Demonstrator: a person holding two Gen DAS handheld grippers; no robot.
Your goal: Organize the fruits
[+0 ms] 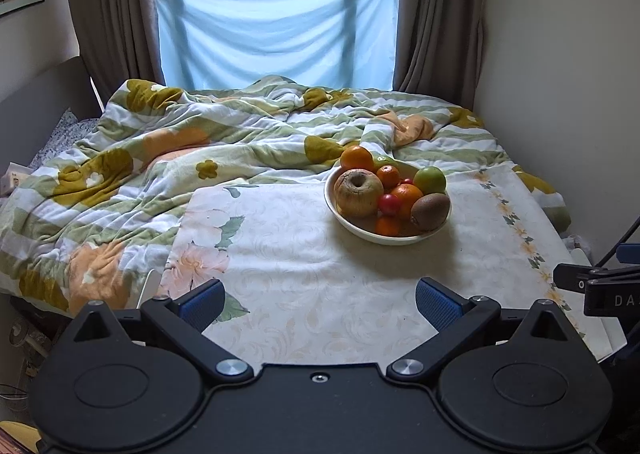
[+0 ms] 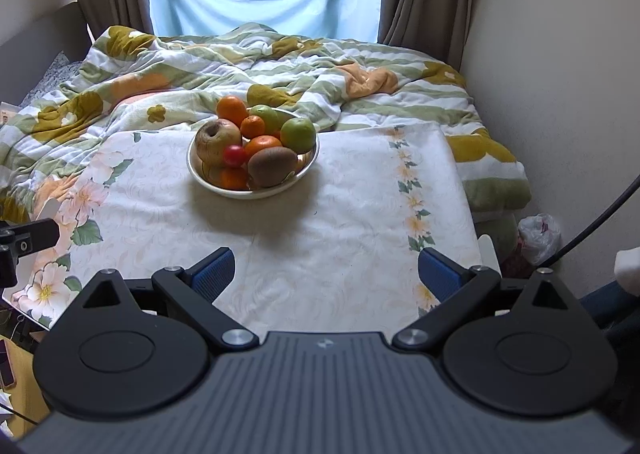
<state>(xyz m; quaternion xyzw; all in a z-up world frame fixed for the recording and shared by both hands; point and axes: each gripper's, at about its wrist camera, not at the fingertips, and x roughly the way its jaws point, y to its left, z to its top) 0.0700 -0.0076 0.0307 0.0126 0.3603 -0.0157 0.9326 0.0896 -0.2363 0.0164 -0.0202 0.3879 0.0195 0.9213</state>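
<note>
Rumpled quilt (image 1: 168, 158) covering the bed; flowered cloth (image 2: 340, 214) spread in front of it. Bowl (image 2: 200, 174) on the cloth, piled with apple (image 2: 216, 140), kiwi (image 2: 272, 166), oranges and smaller fruit. Left gripper (image 1: 320, 304) and right gripper (image 2: 326, 274): both spread wide, empty, near the cloth's front edge.

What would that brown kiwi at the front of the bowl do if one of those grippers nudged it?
The kiwi is rounded and egg-shaped, so it would probably roll. It lies against the bowl rim, propped on other fruit, so it might tip out onto the cloth. Its fuzzy skin probably grips well.
</note>
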